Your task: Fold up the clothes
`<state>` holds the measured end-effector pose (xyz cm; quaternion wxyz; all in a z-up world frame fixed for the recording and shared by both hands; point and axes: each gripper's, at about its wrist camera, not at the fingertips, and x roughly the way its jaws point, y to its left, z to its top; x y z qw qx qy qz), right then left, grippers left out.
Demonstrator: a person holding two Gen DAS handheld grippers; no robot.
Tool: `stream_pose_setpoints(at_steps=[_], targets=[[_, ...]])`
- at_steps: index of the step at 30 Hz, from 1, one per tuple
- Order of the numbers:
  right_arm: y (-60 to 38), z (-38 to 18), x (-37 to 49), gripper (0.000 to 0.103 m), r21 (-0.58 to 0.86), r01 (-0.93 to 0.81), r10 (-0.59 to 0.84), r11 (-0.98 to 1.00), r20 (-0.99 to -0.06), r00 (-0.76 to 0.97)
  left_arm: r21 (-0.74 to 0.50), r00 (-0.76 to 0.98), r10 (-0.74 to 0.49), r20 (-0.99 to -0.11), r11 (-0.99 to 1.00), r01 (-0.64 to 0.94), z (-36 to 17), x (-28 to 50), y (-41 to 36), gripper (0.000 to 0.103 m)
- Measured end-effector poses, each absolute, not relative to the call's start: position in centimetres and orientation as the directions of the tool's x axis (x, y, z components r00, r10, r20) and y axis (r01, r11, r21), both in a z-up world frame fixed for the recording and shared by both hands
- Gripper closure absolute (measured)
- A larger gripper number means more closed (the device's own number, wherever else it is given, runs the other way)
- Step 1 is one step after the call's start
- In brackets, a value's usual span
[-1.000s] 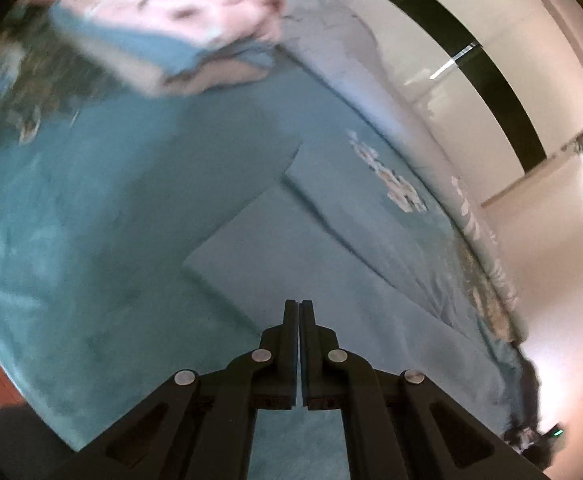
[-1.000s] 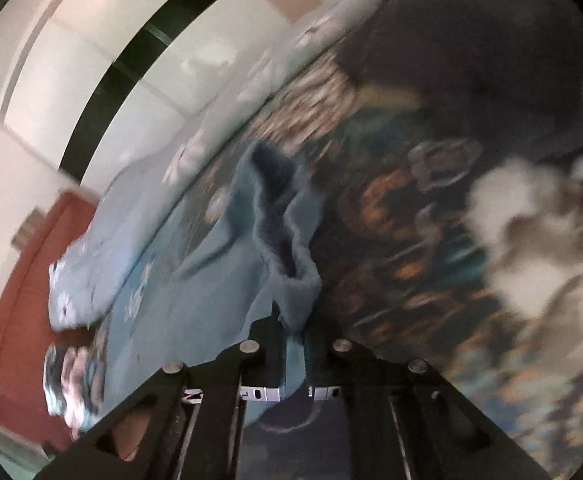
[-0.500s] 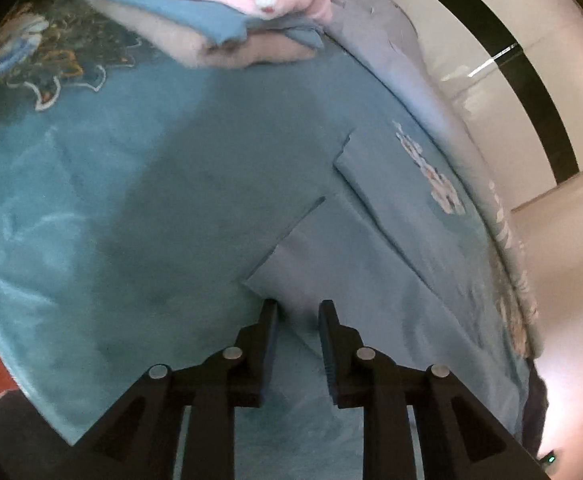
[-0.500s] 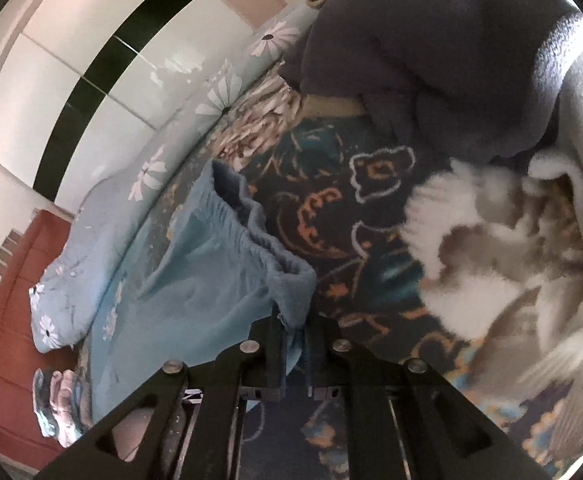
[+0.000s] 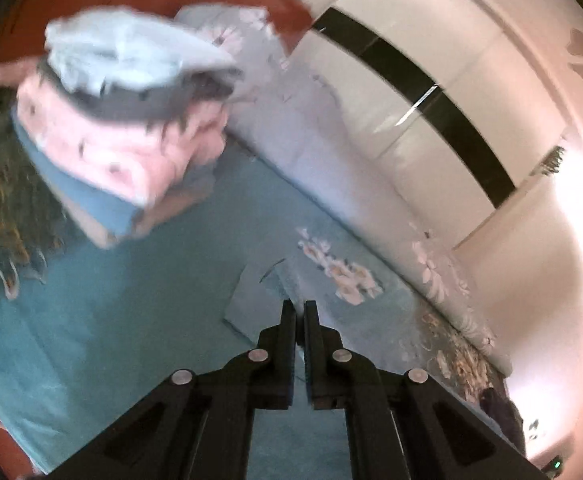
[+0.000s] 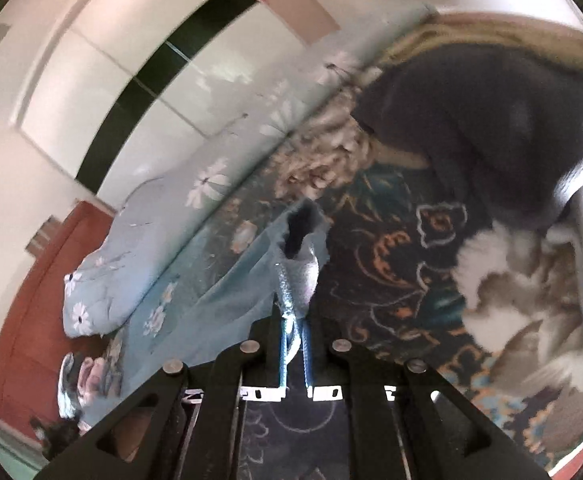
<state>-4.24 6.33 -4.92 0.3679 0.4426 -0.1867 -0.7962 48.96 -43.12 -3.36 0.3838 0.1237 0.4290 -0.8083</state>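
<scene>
Light blue trousers [image 6: 227, 292] lie stretched across the patterned bedspread [image 6: 403, 272]. My right gripper [image 6: 293, 312] is shut on their elastic waistband, which stands bunched up above the fingertips with its opening showing. In the left wrist view the far leg end of the trousers [image 5: 251, 300] lies flat on the teal part of the bedspread [image 5: 111, 320]. My left gripper [image 5: 299, 308] is shut there on the hem at its right corner.
A stack of folded clothes [image 5: 103, 148], pink and blue with a pale item on top, sits beyond the left gripper. A flowered pale blue quilt [image 5: 331, 168] runs along the wardrobe [image 5: 431, 88]. A dark grey garment [image 6: 471, 100] and fluffy blanket [image 6: 531, 288] lie right.
My left gripper, open around the trouser leg end half a second ago, has shut on it and tilted up. The right gripper has lifted the waistband and the cloth is pulled straighter.
</scene>
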Motion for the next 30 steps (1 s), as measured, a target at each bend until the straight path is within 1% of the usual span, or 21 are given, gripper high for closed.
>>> stream_pose_setpoints(at_steps=[1,3,8,17,18,19,20,22,23,24,25,27,29,30], targets=[[6.6,-5.4,-3.9,0.096,0.604,0.423,-0.736,-0.676,-0.587,-0.338,-0.588,-0.672,-0.509,-0.538,-0.345,0.732,-3.5,49.4,-42.8,0.099],[7.2,-7.4,-3.8,0.096,0.601,0.386,-0.713,-0.699,-0.628,-0.312,-0.553,-0.638,-0.464,-0.614,-0.324,0.768,-6.4,49.9,-42.6,0.099],[8.4,-12.6,-3.9,0.096,0.614,0.276,-0.671,-0.739,-0.703,-0.235,-0.541,-0.613,-0.426,-0.665,-0.291,0.789,-8.7,50.8,-42.8,0.099],[8.5,-13.1,-4.0,0.096,0.599,0.274,-0.656,-0.752,-0.719,-0.231,-0.516,-0.567,-0.355,-0.744,-0.235,0.824,-12.8,52.2,-43.2,0.097],[8.7,-13.2,-4.0,0.094,0.605,0.270,-0.660,-0.749,-0.716,-0.226,-0.513,-0.561,-0.346,-0.752,-0.229,0.828,-13.2,52.4,-43.3,0.097],[8.8,-13.2,-4.0,0.088,0.608,0.264,-0.661,-0.749,-0.717,-0.222,-0.509,-0.556,-0.338,-0.760,-0.222,0.831,-13.7,52.6,-43.3,0.097],[8.9,-13.0,-4.0,0.087,0.600,0.267,-0.654,-0.754,-0.723,-0.222,-0.505,-0.551,-0.341,-0.761,-0.222,0.834,-13.4,52.6,-43.5,0.097],[8.7,-12.2,-3.9,0.073,0.555,0.286,-0.619,-0.781,-0.748,-0.238,-0.487,-0.537,-0.365,-0.760,-0.226,0.844,-12.5,52.6,-44.2,0.097],[8.6,-11.7,-3.8,0.069,0.527,0.296,-0.598,-0.796,-0.760,-0.255,-0.478,-0.529,-0.378,-0.760,-0.229,0.848,-12.1,52.6,-44.5,0.097],[8.4,-11.2,-3.7,0.061,0.499,0.306,-0.576,-0.811,-0.771,-0.271,-0.480,-0.531,-0.382,-0.757,-0.228,0.847,-11.6,52.1,-45.3,0.097],[8.3,-10.6,-3.5,0.054,0.463,0.319,-0.550,-0.827,-0.782,-0.294,-0.483,-0.533,-0.385,-0.753,-0.226,0.846,-11.1,51.5,-46.1,0.097],[7.4,-9.3,-3.1,0.050,0.379,0.353,-0.496,-0.855,-0.798,-0.343,-0.492,-0.543,-0.378,-0.750,-0.229,0.840,-10.5,50.0,-47.5,0.091],[6.5,-8.2,-2.8,0.050,0.303,0.369,-0.442,-0.878,-0.809,-0.388,-0.504,-0.558,-0.356,-0.750,-0.238,0.830,-10.2,48.2,-48.7,0.070],[6.1,-7.8,-2.8,0.050,0.271,0.369,-0.417,-0.889,-0.813,-0.408,-0.506,-0.563,-0.332,-0.757,-0.246,0.827,-10.6,46.7,-49.3,0.067]])
